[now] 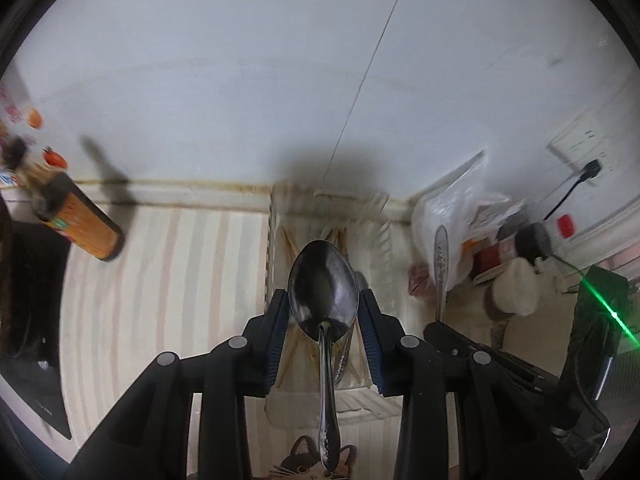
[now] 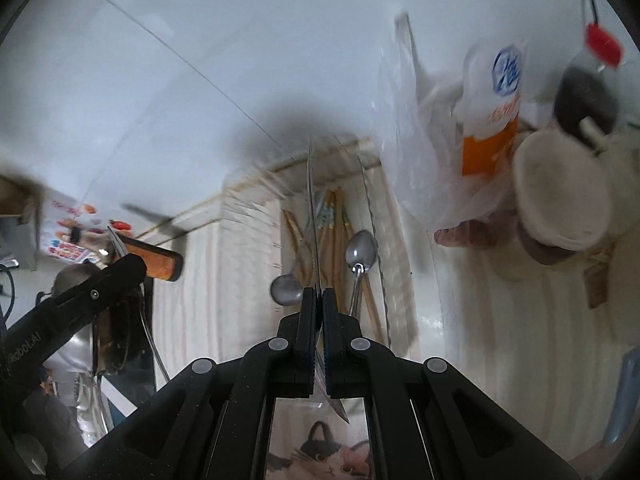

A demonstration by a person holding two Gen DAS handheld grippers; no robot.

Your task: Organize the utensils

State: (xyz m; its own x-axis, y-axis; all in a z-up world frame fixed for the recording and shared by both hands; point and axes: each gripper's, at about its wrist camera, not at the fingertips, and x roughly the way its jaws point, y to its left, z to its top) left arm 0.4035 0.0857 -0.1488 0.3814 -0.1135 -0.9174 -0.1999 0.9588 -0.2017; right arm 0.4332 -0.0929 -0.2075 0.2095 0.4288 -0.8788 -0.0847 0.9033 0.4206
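My left gripper [image 1: 324,298] is shut on the bowl of a steel spoon [image 1: 322,280]; the handle runs back toward the camera. It hangs over a clear plastic tray [image 1: 270,248] that holds wooden chopsticks [image 1: 291,246]. My right gripper [image 2: 319,296] is shut on a thin metal utensil [image 2: 311,216], seen edge-on, above the same tray [image 2: 375,236]. In that tray lie chopsticks [image 2: 337,236] and two spoons [image 2: 361,251] [image 2: 285,289]. In the left wrist view the right gripper [image 1: 438,322] and the patterned handle of its utensil [image 1: 441,252] show to the right of the tray. The left gripper's arm [image 2: 100,280] shows at the left of the right wrist view.
The tray rests on a striped cloth [image 1: 168,280] against a white wall. An orange canister [image 1: 86,224] stands to the left, next to a black object [image 1: 32,280]. A plastic bag [image 2: 452,148], a white mug [image 2: 560,200] and jars crowd the right. A wall socket [image 1: 580,148] has a plug in it.
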